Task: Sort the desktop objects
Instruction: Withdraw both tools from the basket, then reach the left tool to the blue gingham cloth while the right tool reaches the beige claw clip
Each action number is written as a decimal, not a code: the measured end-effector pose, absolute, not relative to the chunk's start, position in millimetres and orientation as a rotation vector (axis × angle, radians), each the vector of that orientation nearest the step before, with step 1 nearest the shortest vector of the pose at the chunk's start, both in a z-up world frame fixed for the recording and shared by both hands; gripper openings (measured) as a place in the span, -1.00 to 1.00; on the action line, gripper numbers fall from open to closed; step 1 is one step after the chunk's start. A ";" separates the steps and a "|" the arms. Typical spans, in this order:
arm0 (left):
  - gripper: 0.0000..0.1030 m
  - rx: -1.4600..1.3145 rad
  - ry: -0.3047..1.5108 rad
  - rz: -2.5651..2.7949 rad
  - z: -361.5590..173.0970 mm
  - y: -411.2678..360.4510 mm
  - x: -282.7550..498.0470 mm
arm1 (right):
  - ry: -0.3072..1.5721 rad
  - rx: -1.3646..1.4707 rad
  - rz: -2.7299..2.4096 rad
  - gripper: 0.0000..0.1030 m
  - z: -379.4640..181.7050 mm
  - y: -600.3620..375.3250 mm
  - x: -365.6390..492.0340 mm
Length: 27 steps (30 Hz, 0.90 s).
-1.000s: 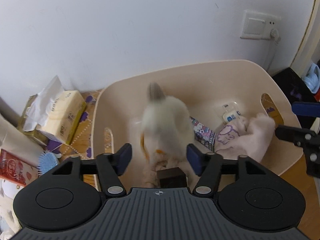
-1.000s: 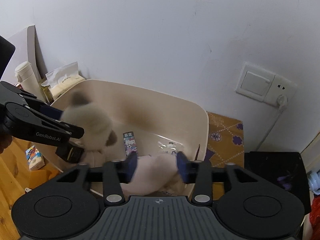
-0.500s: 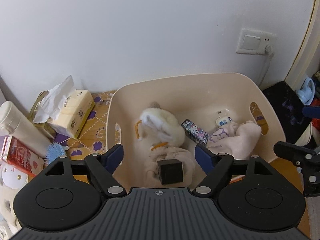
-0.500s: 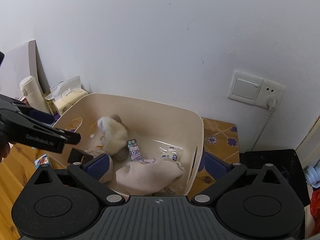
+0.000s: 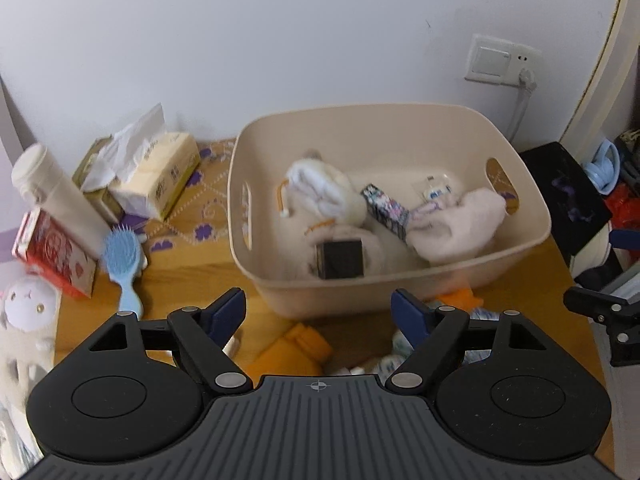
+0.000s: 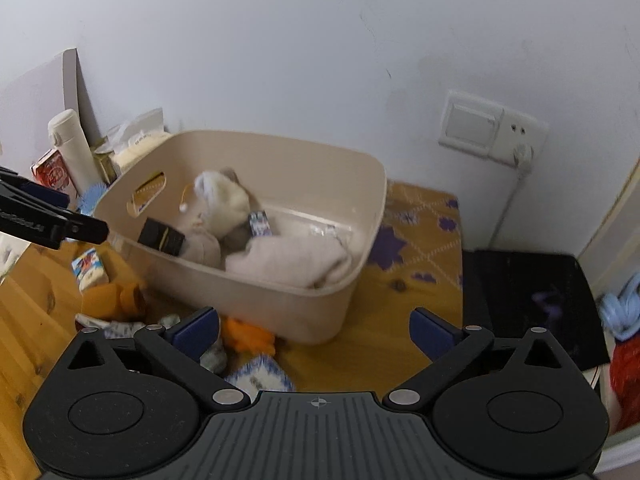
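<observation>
Ahead of the left gripper (image 5: 319, 312), well beyond its blue pads (image 5: 228, 312), a beige plastic tub (image 5: 400, 280) is seen on the wooden desk (image 5: 192, 276). The jaws are spread wide, having just been opening, and nothing is held between them. Off to the left of the left jaw, a white plush toy (image 5: 24, 304), a red carton (image 5: 52, 256), a white flask (image 5: 52, 192) and a blue hairbrush (image 5: 122, 258) are gathered; a tissue pack (image 5: 160, 178) lies farther ahead against the wall. Inside the tub, ahead of the open gap, a cream plush toy (image 5: 324, 190) is laid beside a dark little box (image 5: 340, 258), a patterned packet (image 5: 384, 208) and a pink cloth (image 5: 460, 224). Just below the gap, outside the tub, an orange item (image 5: 296, 348) and blue-and-white packets (image 5: 396, 348) rest on the desk. At the right edge, part of the right gripper's black finger (image 5: 600, 308) is visible.

In the right wrist view, the right gripper (image 6: 314, 332) is likewise held with jaws spread to their widest, just opened, with nothing pinched. The tub (image 6: 280, 296) stands ahead of the gap and slightly to the left. Near the left jaw, an orange piece (image 6: 248, 334) and a blue-and-white packet (image 6: 260, 374) lie on the desk. To the right of the right jaw, a black mat (image 6: 528, 304) is seen.
</observation>
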<state>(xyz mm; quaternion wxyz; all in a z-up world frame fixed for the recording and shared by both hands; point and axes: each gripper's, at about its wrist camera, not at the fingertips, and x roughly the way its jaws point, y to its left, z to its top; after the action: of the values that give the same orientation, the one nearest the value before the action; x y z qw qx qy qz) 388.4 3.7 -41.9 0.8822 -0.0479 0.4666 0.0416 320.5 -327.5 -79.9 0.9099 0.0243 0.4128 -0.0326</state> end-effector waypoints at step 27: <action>0.57 -0.105 1.080 -0.044 -112.4 -47.0 325.3 | 1.074 -0.004 0.093 1.00 -151.8 -304.2 262.2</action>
<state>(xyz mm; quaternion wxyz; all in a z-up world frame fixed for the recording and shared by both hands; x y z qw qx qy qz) 325.3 -47.0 -112.4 0.8563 -0.0500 0.5137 -0.0209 262.2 -304.2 -151.8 0.8582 -0.0017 0.5115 0.0441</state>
